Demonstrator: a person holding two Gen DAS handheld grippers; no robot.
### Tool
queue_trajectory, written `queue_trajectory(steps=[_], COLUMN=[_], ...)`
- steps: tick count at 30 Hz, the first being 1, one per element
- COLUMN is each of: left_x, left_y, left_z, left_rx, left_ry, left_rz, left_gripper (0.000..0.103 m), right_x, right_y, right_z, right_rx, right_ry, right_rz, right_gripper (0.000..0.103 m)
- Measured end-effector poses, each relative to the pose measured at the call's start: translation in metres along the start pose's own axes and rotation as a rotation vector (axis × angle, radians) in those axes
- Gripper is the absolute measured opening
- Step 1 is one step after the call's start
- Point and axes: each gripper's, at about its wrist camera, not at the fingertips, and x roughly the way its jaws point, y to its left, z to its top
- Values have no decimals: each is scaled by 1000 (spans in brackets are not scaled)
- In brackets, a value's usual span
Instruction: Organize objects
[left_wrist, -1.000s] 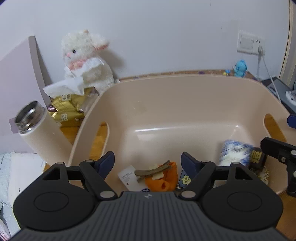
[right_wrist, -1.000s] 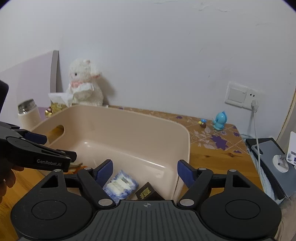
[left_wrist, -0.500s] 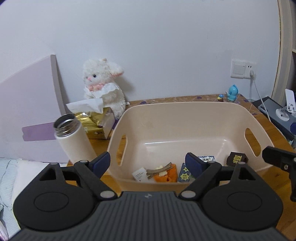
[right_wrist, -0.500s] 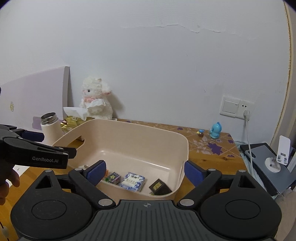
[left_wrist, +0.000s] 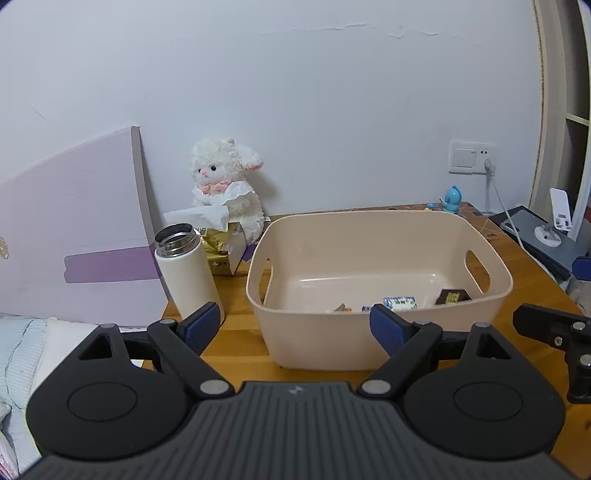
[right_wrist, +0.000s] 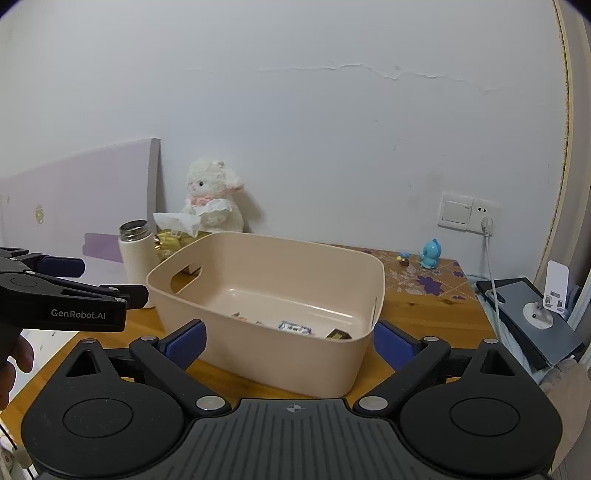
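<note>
A beige plastic bin (left_wrist: 376, 332) stands on the wooden table (left_wrist: 236, 343); it also shows in the right wrist view (right_wrist: 288, 365). Inside lie several small items: a blue-white packet (left_wrist: 399, 302), a black-gold packet (left_wrist: 453, 296), and others mostly hidden by the rim. The packets also show in the right wrist view: blue-white (right_wrist: 294, 326), black-gold (right_wrist: 338, 334). My left gripper (left_wrist: 293, 325) is open and empty, in front of the bin. My right gripper (right_wrist: 290, 341) is open and empty, also in front of the bin.
A white open flask (left_wrist: 188, 271) stands left of the bin. Behind it are a gold tissue box (left_wrist: 221, 251) and a white plush lamb (left_wrist: 227, 184). A small blue figurine (right_wrist: 429, 253) stands back right. A tablet with a phone stand (right_wrist: 535, 314) lies at the right edge.
Both grippers have pulled back and up from the bin, open and empty. The bin now looks smaller and its whole front wall shows.
</note>
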Motion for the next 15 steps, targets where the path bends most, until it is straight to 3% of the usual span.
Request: queue_trajectory(steps=[15], left_x=[-66], left_y=[8], left_z=[-33], left_rx=[-11], left_ry=[-30], left_rz=[-23], left_gripper=[89], right_x=[-53], right_y=[15], right_z=[-19], right_rx=[5], right_ry=[-13], right_rz=[30], right_gripper=[103])
